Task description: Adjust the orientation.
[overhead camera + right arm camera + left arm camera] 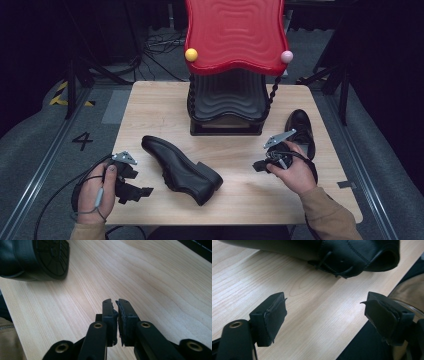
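Black leather shoe (181,170) lies on its side mid-table, toe toward the far left, heel and sole edge toward the near right. It is the thing in hand. In the left gripper view its laced opening (352,258) sits just beyond my jaws, laces trailing onto the wood.

Left gripper (131,184) rests at the near left edge of the table (240,200), pointing at the shoe, jaws spread wide with nothing between the pads. Near the shoe, not touching.

Right gripper (261,165) is held to the right of the shoe's heel, apart from it. In its own view the jaws (117,322) stand pressed almost together, only a sliver between the torn pads, pinching nothing. Shoe's heel and tread (47,258) show at top left.

Second shoe (301,132) stands behind the right hand (295,175), near the right table edge. Black-and-red stand (227,107) with wavy shelves at the far centre; yellow ball (191,54) and pink ball (286,56) on its red top's corners.

Risks, my judgement:
- Leather is smooth and the upper soft; a pinch on the collar may fold it and slip.
- Loose laces could snag a pad, since the pad facings are frayed.
- Right jaws must be opened before approach, or they will just shove the heel and spin the shoe.
- Right forearm could knock the second shoe when swinging.
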{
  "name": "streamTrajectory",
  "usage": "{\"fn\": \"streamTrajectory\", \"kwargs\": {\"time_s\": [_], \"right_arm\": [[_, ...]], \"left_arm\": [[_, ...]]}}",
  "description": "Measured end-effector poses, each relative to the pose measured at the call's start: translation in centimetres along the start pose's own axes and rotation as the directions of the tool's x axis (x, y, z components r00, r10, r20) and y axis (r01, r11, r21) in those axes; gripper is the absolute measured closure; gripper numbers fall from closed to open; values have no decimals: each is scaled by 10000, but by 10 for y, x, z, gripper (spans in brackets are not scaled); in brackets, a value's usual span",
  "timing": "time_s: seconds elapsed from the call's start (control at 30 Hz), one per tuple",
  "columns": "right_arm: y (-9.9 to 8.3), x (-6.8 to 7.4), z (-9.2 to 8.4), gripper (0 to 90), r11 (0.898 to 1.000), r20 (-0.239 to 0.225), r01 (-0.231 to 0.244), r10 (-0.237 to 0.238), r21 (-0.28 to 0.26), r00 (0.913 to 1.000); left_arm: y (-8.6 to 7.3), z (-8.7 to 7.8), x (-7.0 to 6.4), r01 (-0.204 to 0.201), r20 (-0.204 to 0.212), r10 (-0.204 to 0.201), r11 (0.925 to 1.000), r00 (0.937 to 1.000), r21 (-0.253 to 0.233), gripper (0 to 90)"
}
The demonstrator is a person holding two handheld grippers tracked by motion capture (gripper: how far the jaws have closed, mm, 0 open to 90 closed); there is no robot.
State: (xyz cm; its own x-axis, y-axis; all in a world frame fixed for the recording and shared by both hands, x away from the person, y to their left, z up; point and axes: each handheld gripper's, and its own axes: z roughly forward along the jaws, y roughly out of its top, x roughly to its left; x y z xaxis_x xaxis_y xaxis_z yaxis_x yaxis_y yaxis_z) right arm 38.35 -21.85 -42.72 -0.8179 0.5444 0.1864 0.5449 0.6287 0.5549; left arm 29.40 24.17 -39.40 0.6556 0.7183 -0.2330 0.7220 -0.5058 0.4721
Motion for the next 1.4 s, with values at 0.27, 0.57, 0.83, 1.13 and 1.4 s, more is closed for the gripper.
{"fn": "streamTrajectory", "kwargs": {"time_s": [0.27,0.57,0.83,1.13,1.4], "right_arm": [[5,9,-4,828,9998,-259,88,-93,-195,9996],[15,21,-3,849,9993,-749,212,-233,-295,9969],[31,38,2,873,9969,-1299,713,-749,-324,9887],[53,52,9,879,9904,-1613,1382,-1353,66,9776],[66,73,27,881,9838,-2213,1756,-1632,370,9614]], "left_arm": [[0,-2,-2,-37,-42,37,10000,10000,-87,182],[1,-4,-5,-170,-36,170,9998,9998,-74,181],[2,-3,-7,-241,11,241,9996,9997,109,181],[5,-3,-9,-422,51,421,9987,9991,301,181],[6,0,-8,-431,62,428,9974,9991,570,181]]}}
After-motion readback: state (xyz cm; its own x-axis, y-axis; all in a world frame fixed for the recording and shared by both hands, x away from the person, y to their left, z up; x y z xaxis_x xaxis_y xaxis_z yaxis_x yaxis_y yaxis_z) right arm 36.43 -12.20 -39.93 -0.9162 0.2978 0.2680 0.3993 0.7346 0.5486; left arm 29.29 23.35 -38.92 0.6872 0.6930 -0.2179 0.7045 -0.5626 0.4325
